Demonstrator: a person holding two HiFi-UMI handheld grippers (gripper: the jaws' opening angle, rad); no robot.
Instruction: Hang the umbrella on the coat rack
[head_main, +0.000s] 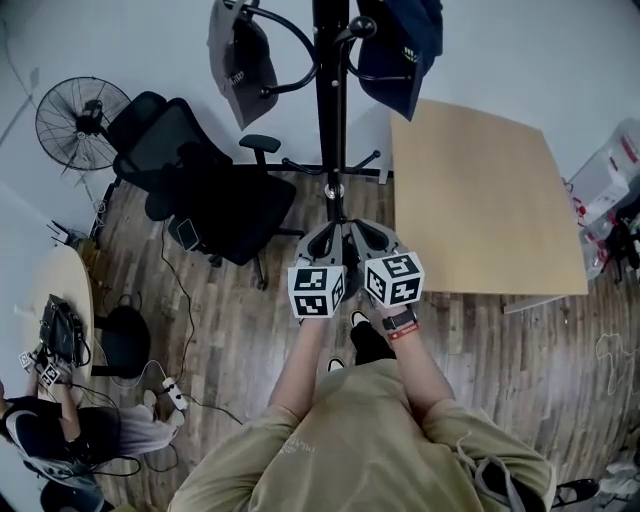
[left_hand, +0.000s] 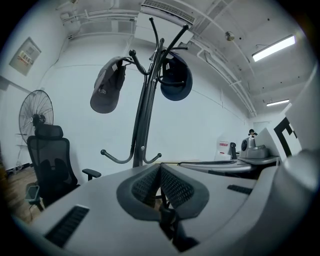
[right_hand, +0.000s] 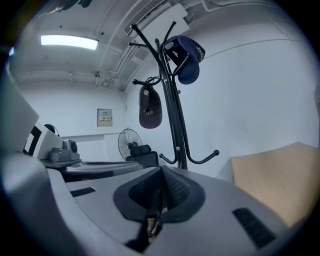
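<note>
As both grippers are held side by side just in front of the coat rack (head_main: 330, 90), we judge that the carrying step is near its end and the hanging itself is not yet done. The left gripper (head_main: 322, 241) has its jaws pressed together. Low between them, its own view shows a thin dark cord, which we take for the umbrella strap (left_hand: 166, 219). The right gripper (head_main: 373, 236) is closed in the same way, with a thin dark band pinched low between its jaws, probably the same strap.

We cannot see the umbrella's body clearly. In the head view a dark shape (head_main: 372, 343) lies just under the grippers, on the near side of the coat rack. It may be the umbrella hanging from its strap, or it may be only a leg.

On the coat rack a grey cap (head_main: 240, 60) hangs on an upper hook at its left and a navy cap (head_main: 405, 50) on one at its right. A lower hook (left_hand: 112, 157) stands free.

For the next move, we think the strap must be spread into a loop between the grippers and passed over the upturned tip of a free lower hook. Then it must be lowered until the hook carries the weight, and only then released. The wooden surface (head_main: 480, 200) stands right of the coat rack and the office chair (head_main: 200, 180) left of it, so a straight approach seems best.
</note>
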